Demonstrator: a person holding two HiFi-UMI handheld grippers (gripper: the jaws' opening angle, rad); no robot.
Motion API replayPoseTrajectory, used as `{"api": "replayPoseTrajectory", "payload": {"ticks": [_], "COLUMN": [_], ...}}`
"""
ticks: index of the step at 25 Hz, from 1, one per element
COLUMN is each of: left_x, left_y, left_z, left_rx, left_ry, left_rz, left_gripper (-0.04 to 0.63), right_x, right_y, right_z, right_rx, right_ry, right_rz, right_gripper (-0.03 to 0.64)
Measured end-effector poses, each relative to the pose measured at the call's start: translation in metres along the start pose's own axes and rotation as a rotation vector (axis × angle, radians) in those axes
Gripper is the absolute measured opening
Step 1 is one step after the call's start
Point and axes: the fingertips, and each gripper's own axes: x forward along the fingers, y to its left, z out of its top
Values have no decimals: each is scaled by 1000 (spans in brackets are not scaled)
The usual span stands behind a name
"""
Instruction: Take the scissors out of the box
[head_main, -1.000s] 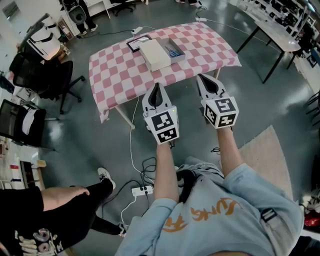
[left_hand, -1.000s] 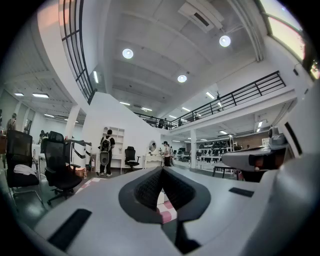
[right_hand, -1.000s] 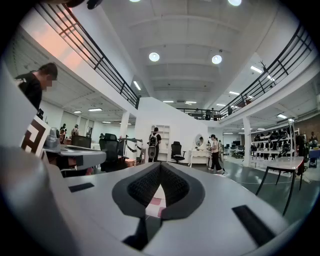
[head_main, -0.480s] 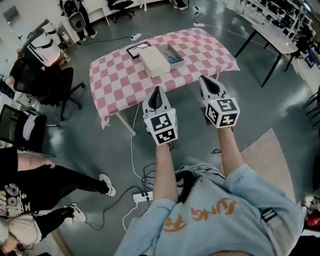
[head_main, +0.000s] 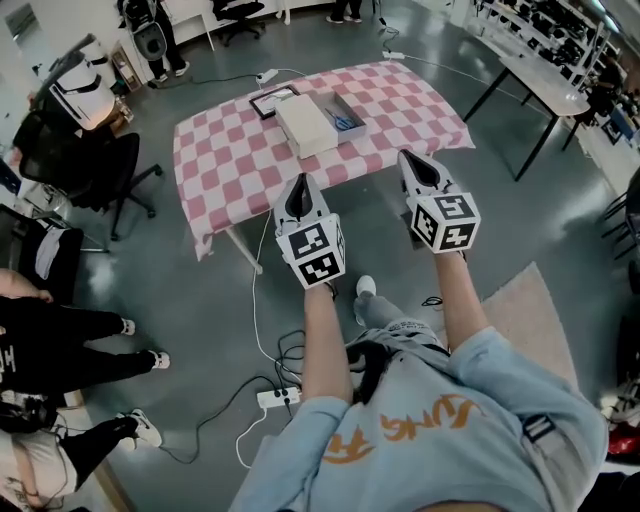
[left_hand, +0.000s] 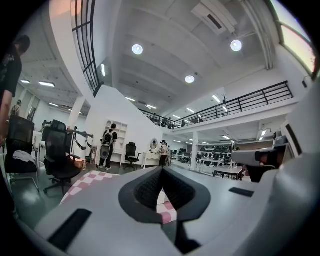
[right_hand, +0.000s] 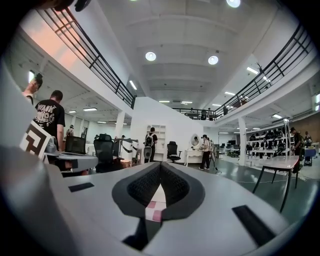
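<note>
Left claw (head_main: 302, 181) and right claw (head_main: 411, 157) point level, both closed, empty.

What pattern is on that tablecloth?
The tablecloth has pink and white checks, clearest in the head view.

Tablecloth (head_main: 230, 150) matt cloth; floor (head_main: 560, 200) smooth, glossy; lid (head_main: 305, 125) matt white; left gripper (head_main: 303, 182) and right gripper (head_main: 410, 158) matt grey plastic, pads (left_hand: 147, 190) black, ribbed.
</note>
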Motion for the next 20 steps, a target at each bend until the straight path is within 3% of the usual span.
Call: {"api": "replayPoseTrajectory", "payload": {"ticks": [7,13,20], "left_x": [33,68,130], "left_y": [-28,14,4], "left_z": [10,-1,-9], "left_rx": [20,4,4], "left_ry": [-17,-5,37], "left_rz": [-12,14,6], "left_gripper": [17,17,17], "right_x": [25,80,134], "right_y": [-27,-16,-50], "right_z": [6,-5,-10], "right_rx": [6,33,67], "right_ry": [0,-2,14], "right_rz": [38,55,77], "right_gripper": [-3,-3,-3]}}
